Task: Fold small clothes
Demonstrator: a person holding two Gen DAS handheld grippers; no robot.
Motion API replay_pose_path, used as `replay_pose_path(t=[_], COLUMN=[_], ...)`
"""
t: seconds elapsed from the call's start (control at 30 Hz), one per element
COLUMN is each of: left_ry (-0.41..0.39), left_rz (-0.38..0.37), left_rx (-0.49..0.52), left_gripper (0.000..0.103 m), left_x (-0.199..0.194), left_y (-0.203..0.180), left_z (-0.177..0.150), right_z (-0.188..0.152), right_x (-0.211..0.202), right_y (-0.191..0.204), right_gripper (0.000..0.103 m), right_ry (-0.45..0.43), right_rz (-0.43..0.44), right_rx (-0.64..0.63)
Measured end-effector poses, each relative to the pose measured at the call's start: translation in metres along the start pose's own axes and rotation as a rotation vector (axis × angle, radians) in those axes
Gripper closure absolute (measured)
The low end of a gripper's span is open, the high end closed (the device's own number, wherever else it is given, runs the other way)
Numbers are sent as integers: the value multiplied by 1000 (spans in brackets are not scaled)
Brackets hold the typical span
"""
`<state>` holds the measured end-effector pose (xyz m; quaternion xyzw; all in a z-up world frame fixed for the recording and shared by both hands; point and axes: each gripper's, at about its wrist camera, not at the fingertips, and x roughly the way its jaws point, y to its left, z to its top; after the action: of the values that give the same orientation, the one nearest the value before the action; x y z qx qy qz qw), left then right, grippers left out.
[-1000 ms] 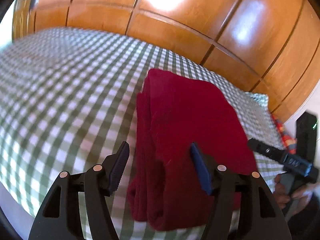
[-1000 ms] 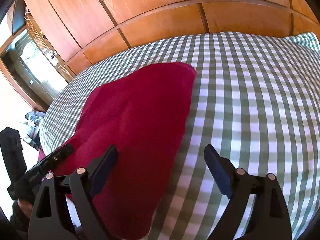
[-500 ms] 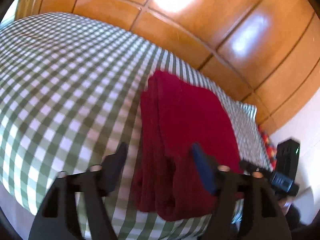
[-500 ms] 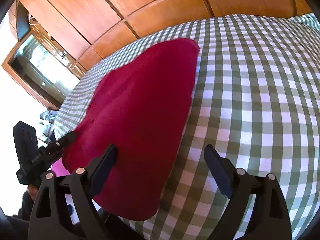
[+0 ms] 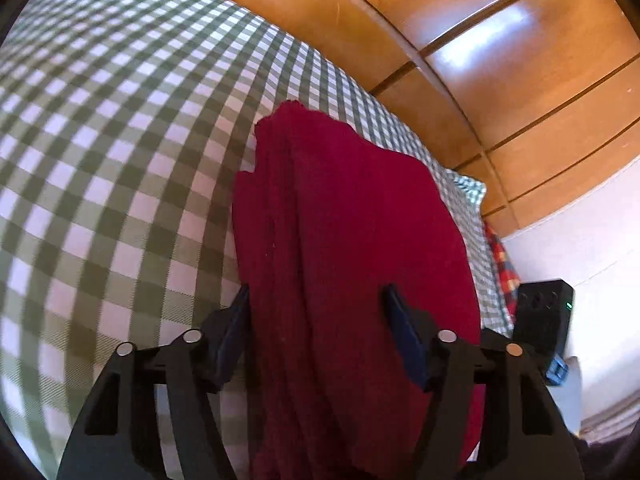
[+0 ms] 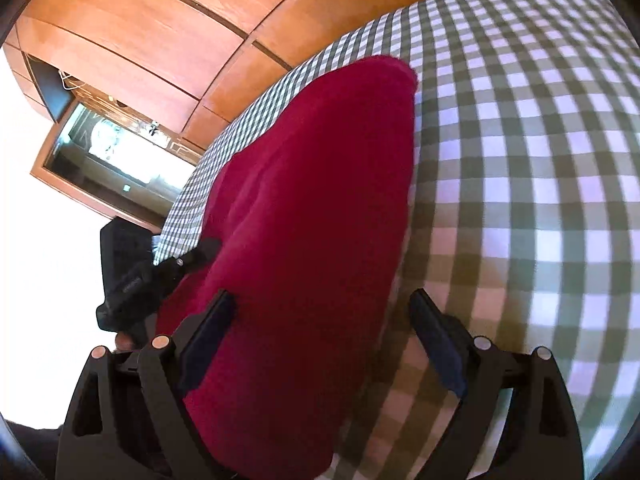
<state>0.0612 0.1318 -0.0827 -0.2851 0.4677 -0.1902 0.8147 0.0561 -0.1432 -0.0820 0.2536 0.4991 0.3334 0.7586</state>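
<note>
Bed (image 5: 104,128) in green-white check, wood panelling (image 5: 500,40) behind. Red garment (image 5: 348,240) lies on the bed, partly folded into a long strip, long axis running away from both tongs toward the panelling. Near end sits right under the left tongs (image 5: 318,312); its layered left edge falls between the jaws, which are closing, pads not yet pressing cloth. Right tongs (image 6: 320,320) spread wide, straddling the garment's right edge, holding nothing. Left looks nearer to a grasp.
</note>
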Motion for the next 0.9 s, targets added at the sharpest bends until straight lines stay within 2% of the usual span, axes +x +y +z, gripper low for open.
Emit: replay_pose_path(t=[0.07,0.23,0.33,0.47,0.57,0.73,0.9], left_ry=[-22,-59,-78,-86,-65,22,109], left_rz=[-38,-64,-71,-97,-121,-163,-201], left_rx=[4,8,11,71,132,220,361], left_gripper=[52,64,69,70,70,70,70], left_x=[0,-4,-14,-18,-6,48,117], left_y=[5,11,5,-28,-61,-122,-207], left_z=[-6,-15,-19,-18,-17,-14,-4], right_z=[6,15,16,5,-2,-8,-6], right_x=[13,28,19,-12,-45,-113,-182], right_y=[4,17,23,26,14,-13,-53], right_gripper=[18,46,57,59,59,59,60], right_ry=[18,42,30,-23,-85,-205,-332], right_rz=[23,8,3,-15,-30,-112,-198], right_rx=[-11,-56,-69,-89,-66,-45,19])
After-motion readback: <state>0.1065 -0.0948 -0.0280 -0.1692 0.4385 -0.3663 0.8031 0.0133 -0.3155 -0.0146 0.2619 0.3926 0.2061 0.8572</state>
